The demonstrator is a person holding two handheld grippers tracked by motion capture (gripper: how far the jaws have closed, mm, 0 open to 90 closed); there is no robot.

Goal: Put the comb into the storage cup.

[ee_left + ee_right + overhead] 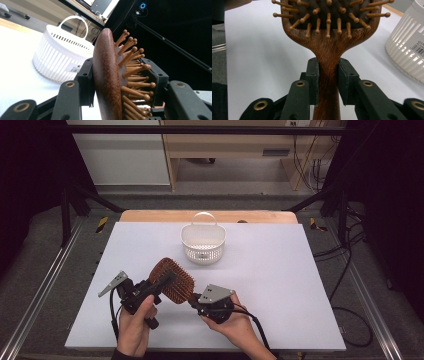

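Both tongs around hairbrush

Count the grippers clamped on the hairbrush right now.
2. The left gripper clamps the hairbrush across its head; the right gripper clamps its handle, just below the head.

A white plastic slatted basket with a looped handle stands upper centre on the pale lavender-grey bench. A light wooden edge strip runs along the bench's far side. Beyond it, at the top of the frame, stands pale wooden furniture; black cables trail down the grey floor at right.
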